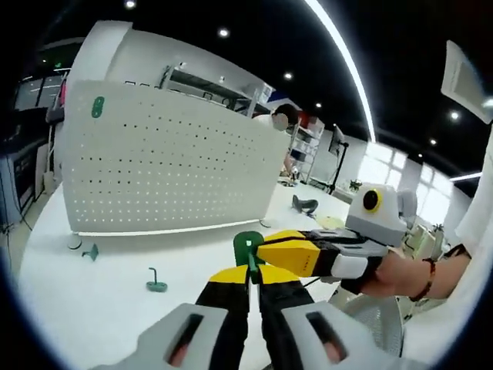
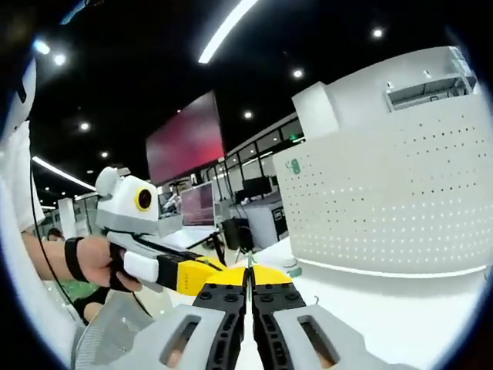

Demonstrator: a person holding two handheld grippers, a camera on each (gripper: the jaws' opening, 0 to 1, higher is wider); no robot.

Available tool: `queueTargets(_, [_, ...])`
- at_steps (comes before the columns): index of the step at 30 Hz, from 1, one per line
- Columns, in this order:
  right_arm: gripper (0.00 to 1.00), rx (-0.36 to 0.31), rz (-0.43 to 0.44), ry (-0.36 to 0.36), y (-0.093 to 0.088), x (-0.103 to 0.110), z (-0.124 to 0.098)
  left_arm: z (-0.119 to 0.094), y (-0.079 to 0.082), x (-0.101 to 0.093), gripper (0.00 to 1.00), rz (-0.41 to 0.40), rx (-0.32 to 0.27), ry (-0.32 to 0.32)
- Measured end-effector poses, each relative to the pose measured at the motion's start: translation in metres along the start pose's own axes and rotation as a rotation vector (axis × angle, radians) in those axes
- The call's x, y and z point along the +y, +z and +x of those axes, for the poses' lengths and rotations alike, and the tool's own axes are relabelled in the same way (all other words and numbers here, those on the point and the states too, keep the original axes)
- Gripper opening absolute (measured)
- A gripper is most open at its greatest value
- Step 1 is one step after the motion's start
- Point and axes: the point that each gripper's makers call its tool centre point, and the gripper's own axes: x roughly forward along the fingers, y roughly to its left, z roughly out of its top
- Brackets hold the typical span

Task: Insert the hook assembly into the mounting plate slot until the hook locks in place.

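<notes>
Both my grippers meet in mid-air above the white counter [image 1: 115, 308], in front of the upright pegboard mounting plate [image 1: 162, 162].

Left gripper [image 1: 253, 271] — jaws closed on the stem of a green hook assembly [image 1: 248, 247], its round base standing just above the tips. The right gripper [image 1: 289, 254] comes in from the right, yellow tips at that same hook; whether it pinches it I cannot tell. In the right gripper view its jaws [image 2: 248, 279] are pressed together, nothing visible between them.

Other green hooks: one already on the plate's upper left [image 1: 97, 107], two loose on the counter [image 1: 156, 282] [image 1: 91, 252].

Step, as I judge it: hook in hand, being handed over or re-seated — not yet inserted. Next: carry it to the plate, align its tab with a slot, push until it locks.
</notes>
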Motion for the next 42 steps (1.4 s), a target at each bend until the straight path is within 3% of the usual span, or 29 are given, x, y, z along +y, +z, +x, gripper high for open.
queueTargets(9, [0.01, -0.004, -0.021, 0.008, 0.005, -0.004, 0.003, 0.003, 0.005, 0.005, 0.02, -0.002, -0.026, 0.029])
queueTargets(17, [0.08, -0.004, -0.018, 0.008, 0.003, -0.014, -0.008, 0.008, 0.015, 0.017, 0.02, 0.008, -0.051, 0.077])
queueTargets(27, [0.11, 0.019, -0.015, 0.014, -0.002, -0.027, -0.03, 0.019, 0.031, 0.046, 0.02, -0.018, -0.091, 0.188])
queueTargets(31, [0.15, 0.022, -0.012, 0.018, -0.003, -0.031, -0.034, 0.021, 0.041, 0.058, 0.02, 0.006, -0.104, 0.242])
queueTargets(37, [0.25, 0.032, -0.029, 0.015, -0.006, -0.027, -0.04, 0.02, 0.054, 0.075, 0.02, 0.02, -0.114, 0.308])
queueTargets(42, [0.26, 0.069, -0.027, 0.049, -0.013, -0.022, -0.044, 0.022, 0.066, 0.085, 0.02, 0.032, -0.128, 0.354])
